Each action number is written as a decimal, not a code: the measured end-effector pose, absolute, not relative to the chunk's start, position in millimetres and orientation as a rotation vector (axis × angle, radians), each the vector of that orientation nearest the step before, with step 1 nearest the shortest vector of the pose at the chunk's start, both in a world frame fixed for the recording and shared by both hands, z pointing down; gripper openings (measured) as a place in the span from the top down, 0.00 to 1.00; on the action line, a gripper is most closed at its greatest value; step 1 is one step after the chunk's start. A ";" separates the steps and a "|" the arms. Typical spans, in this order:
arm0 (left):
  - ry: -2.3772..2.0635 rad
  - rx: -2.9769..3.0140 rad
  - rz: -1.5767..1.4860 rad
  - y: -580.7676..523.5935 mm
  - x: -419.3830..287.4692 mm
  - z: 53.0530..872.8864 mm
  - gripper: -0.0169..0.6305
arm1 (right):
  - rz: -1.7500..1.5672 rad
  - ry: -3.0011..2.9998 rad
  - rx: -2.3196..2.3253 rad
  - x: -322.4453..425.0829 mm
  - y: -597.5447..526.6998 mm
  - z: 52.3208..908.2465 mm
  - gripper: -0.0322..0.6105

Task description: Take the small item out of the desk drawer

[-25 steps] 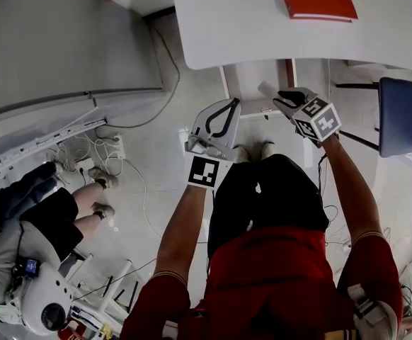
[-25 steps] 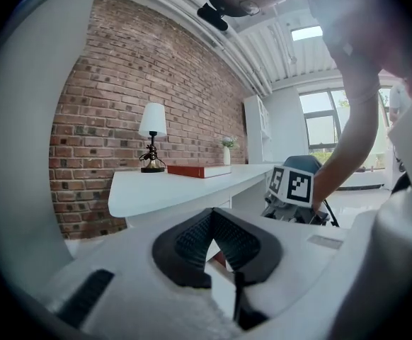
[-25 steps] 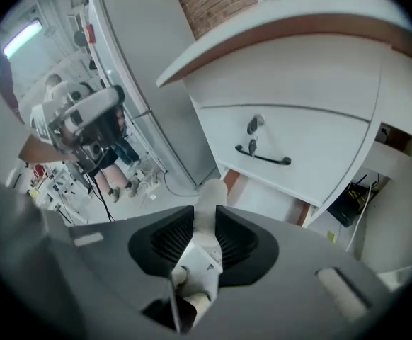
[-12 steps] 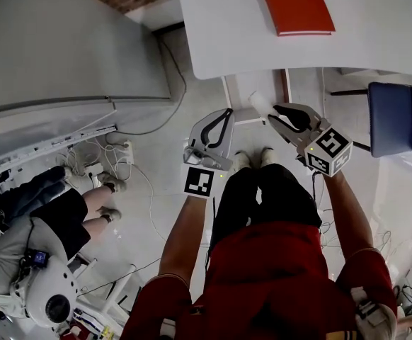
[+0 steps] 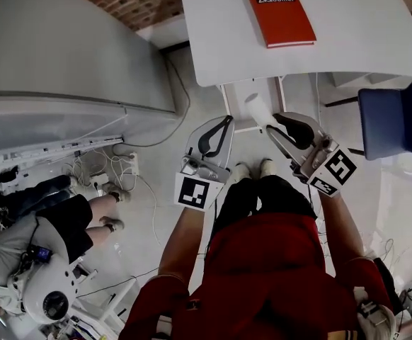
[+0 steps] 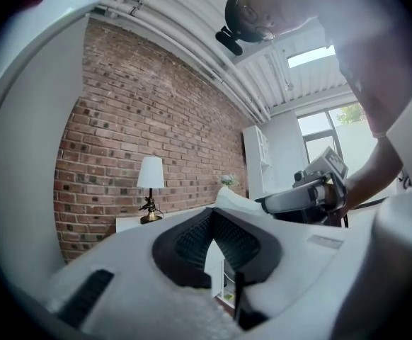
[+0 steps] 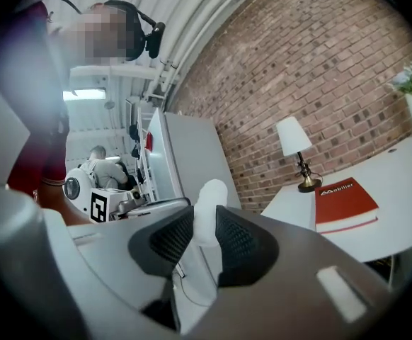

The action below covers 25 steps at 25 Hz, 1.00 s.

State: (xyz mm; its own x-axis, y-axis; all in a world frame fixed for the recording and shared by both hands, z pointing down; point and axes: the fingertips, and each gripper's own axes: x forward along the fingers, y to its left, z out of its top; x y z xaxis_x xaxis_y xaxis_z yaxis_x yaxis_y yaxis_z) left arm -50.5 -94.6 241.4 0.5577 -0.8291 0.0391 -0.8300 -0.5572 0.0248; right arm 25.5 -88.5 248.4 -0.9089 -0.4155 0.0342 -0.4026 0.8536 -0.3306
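My right gripper (image 5: pixel 273 124) is shut on a small white cylinder (image 5: pixel 257 108), which sticks out past its tips toward the white desk (image 5: pixel 362 41). In the right gripper view the same cylinder (image 7: pixel 207 207) stands upright between the black ribbed pads (image 7: pixel 238 243). A little to its left, my left gripper (image 5: pixel 226 120) is shut with nothing in it; its pads meet at the tip (image 6: pixel 212 217). Both grippers hang over the floor just in front of the desk's near edge. A white unit (image 5: pixel 243 94) sits under that edge; whether it is the drawer I cannot tell.
A red book (image 5: pixel 280 14) lies on the desk. A blue chair (image 5: pixel 398 119) stands at the right, and a large grey cabinet (image 5: pixel 64 48) at the left. Cables and a power strip (image 5: pixel 107 172) lie on the floor. A seated person (image 5: pixel 43 232) is at the lower left.
The head view has tilted up, so more of the desk and book shows. Both grippers sit lower in the picture. The right one has kept its hold on the white cylinder.
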 end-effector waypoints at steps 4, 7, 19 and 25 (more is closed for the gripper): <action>-1.450 2.770 -0.017 -81.0 -38.4 212.3 0.96 | -0.453 2.924 -0.640 36.3 -73.0 214.9 0.78; -1.445 2.777 -0.059 -67.9 -30.4 193.2 0.96 | -0.429 2.881 -0.626 44.1 -59.9 193.7 0.78; -1.479 2.841 -0.137 -39.6 -16.1 150.5 0.97 | -0.292 2.805 -0.605 69.5 -20.5 152.6 0.78; -1.465 2.873 -0.098 -37.7 -6.7 165.3 0.97 | -0.292 2.794 -0.611 80.6 -17.4 165.6 0.78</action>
